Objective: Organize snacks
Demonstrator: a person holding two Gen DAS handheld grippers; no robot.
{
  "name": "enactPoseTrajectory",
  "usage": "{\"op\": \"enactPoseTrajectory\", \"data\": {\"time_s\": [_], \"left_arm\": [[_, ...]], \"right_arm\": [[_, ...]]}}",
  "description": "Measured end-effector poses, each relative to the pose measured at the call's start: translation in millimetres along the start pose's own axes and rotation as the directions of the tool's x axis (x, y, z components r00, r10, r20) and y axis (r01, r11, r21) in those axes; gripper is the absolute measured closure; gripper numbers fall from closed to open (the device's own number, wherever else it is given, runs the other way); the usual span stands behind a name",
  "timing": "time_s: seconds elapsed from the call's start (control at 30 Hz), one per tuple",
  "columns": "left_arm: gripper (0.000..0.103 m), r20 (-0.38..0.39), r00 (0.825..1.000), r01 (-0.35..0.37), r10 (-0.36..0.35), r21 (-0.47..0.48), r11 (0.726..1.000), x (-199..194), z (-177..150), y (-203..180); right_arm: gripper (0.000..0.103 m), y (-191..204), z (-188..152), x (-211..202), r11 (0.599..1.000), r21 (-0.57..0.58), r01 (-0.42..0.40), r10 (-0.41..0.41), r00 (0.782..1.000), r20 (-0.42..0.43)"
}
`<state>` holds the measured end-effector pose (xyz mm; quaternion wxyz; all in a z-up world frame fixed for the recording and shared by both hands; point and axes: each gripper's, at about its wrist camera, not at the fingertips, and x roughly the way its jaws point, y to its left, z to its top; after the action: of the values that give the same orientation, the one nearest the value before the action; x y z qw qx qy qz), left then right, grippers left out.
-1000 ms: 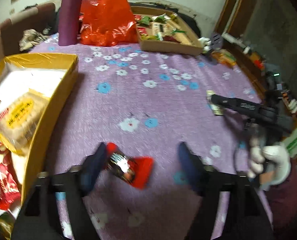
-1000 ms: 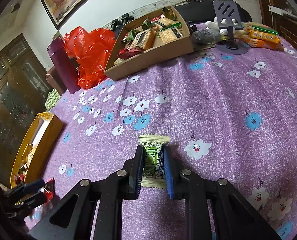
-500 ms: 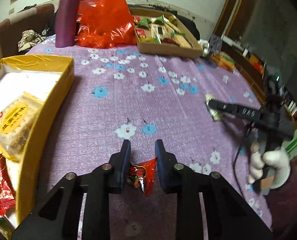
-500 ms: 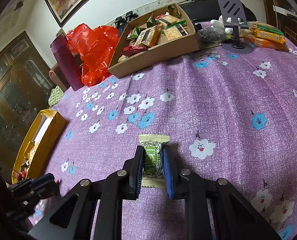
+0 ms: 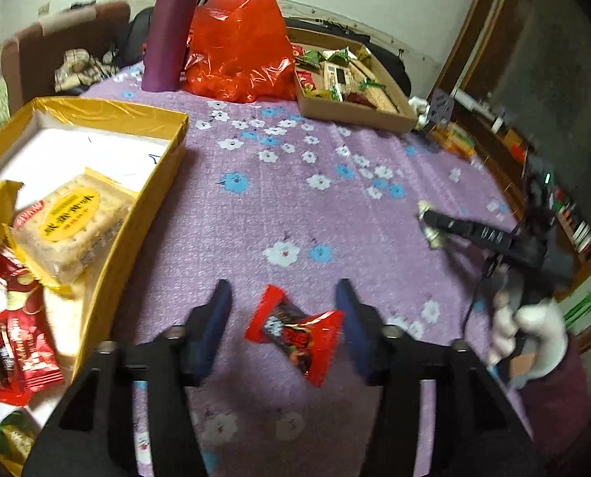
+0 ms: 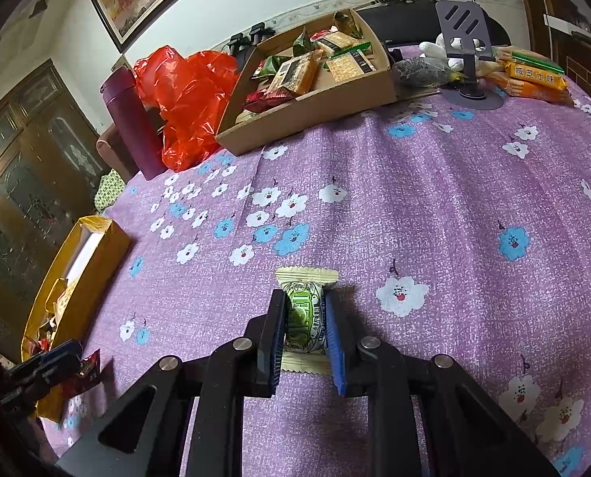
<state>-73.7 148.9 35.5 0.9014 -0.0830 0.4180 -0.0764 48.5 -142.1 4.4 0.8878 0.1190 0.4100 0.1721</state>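
Left wrist: claw (image 5: 283, 318) has released red snack (image 5: 295, 328).

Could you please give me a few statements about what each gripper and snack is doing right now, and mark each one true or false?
1. The right gripper is shut on the green candy. True.
2. The left gripper is clamped on the red candy. False: its jaws stand wide apart, and the candy lies between them, touching neither.
3. The yellow box holds a pale biscuit pack. True.
4. The cardboard tray of snacks is empty. False: several packets lie in it.
5. The purple bottle stands upright beside the red plastic bag. True.
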Motion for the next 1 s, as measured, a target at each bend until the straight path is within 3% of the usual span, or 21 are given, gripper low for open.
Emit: {"op": "enactPoseTrajectory", "data": {"time_s": [0.27, 0.4, 0.53, 0.6, 0.7, 0.8, 0.83, 0.9, 1.0], "left_arm": [[0.039, -0.046, 0.999, -0.008, 0.012, 0.084, 0.996, 7, -9, -11], [0.039, -0.083, 0.995, 0.063, -0.05, 0.162, 0.985, 5, -17, -29], [0.037, -0.092, 0.994, 0.08, -0.063, 0.197, 0.977, -3, -23, -35], [0.028, -0.085, 0.996, 0.03, -0.012, 0.21, 0.977, -2, -23, -35], [0.028, -0.106, 0.992, -0.043, 0.062, 0.175, 0.984, 8, -21, -28], [0.029, -0.121, 0.99, -0.056, 0.077, 0.174, 0.983, 16, -24, -32], [0.031, -0.124, 0.99, -0.05, 0.074, 0.185, 0.981, 18, -25, -36], [0.056, -0.117, 0.991, -0.036, 0.062, 0.216, 0.976, 18, -26, -43], [0.062, -0.113, 0.992, -0.03, 0.059, 0.237, 0.971, 17, -27, -48]], "right_arm": [[0.08, -1, 1, 0, 1.0, 0.005, -0.007, 0.007, 1.0, -0.004], [0.08, -1, 1, 0, 1.0, 0.008, -0.01, 0.01, 1.0, -0.004], [0.08, -1, 1, 0, 1.0, 0.008, -0.01, 0.01, 1.0, -0.004], [0.08, -1, 1, 0, 1.0, 0.008, -0.01, 0.01, 1.0, -0.004], [0.08, -1, 1, 0, 1.0, 0.008, -0.01, 0.01, 1.0, -0.004], [0.08, -1, 1, 0, 1.0, 0.007, -0.009, 0.009, 1.0, -0.004], [0.08, -1, 1, 0, 1.0, 0.007, -0.009, 0.009, 1.0, -0.004], [0.08, -1, 1, 0, 1.0, 0.005, -0.008, 0.008, 1.0, -0.004], [0.082, 1, 0, 1, 1.0, -0.006, -0.001, 0.001, 1.0, -0.003]]}}
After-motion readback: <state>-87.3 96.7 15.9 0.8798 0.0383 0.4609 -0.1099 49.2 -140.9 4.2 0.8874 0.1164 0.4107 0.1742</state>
